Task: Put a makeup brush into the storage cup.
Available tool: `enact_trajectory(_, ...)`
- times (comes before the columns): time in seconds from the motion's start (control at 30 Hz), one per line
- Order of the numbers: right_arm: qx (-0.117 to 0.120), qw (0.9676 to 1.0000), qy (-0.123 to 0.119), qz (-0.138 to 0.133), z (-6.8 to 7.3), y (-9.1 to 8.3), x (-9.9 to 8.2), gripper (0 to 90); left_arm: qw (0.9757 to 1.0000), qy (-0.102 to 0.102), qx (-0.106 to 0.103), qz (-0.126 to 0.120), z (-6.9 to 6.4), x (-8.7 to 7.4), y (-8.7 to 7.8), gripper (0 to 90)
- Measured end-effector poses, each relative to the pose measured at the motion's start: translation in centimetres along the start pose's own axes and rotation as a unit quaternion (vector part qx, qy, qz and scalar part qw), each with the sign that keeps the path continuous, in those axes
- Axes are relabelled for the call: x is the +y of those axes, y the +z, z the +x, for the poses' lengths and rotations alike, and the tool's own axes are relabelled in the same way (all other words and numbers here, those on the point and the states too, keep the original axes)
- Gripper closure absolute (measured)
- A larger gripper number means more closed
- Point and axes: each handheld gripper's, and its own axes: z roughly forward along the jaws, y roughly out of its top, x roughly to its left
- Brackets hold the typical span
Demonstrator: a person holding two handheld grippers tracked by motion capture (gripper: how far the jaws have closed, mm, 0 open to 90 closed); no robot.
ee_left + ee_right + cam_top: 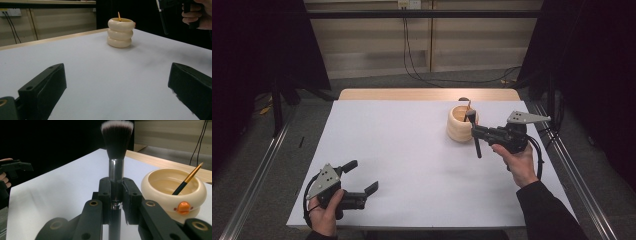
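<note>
My left tongs (361, 176) hover released over the near corner of the white tabletop (412, 165). My right tongs (116, 195) grasp a makeup brush (116, 150) by its handle, just beside the cream ringed holder (460, 123) holding a slim brush (187, 180). Beyond them lie a grey floor (377, 82) with cables (422, 75) and a beige wall (372, 45).

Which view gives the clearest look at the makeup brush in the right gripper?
The right gripper view: the makeup brush stands upright and close, its white-tipped bristles and metal ferrule sharp, with the right gripper shut on its handle. The high view shows it small and dark beside the cream holder. The left gripper view catches a sliver of handle at the top edge.
</note>
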Motion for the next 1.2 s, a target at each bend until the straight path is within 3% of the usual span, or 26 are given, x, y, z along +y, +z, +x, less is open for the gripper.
enact_trajectory(0.1, -0.002, 1.0000, -0.002, -0.003, -0.1, 0.2, 0.6, 78.2, 1.0000, 0.004, -0.001, 0.000, 0.0, 0.0, 0.0, 1.6)
enact_trajectory(0.27, -0.001, 1.0000, -0.008, -0.003, -0.2, 0.9, 1.8, 78.2, 1.0000, -0.006, -0.001, -0.003, 0.0, 0.0, 0.1, 1.4)
enact_trajectory(0.3, 0.001, 1.0000, -0.009, -0.004, -0.2, 1.1, 1.9, 78.2, 1.0000, 0.001, 0.000, 0.001, 0.0, 0.0, 0.0, 1.3)
enact_trajectory(1.2, -0.032, 0.9990, -0.026, -0.019, -2.3, 3.4, 5.7, 78.1, 1.0000, 0.001, -0.004, 0.004, 0.1, -0.1, 0.1, 1.3)
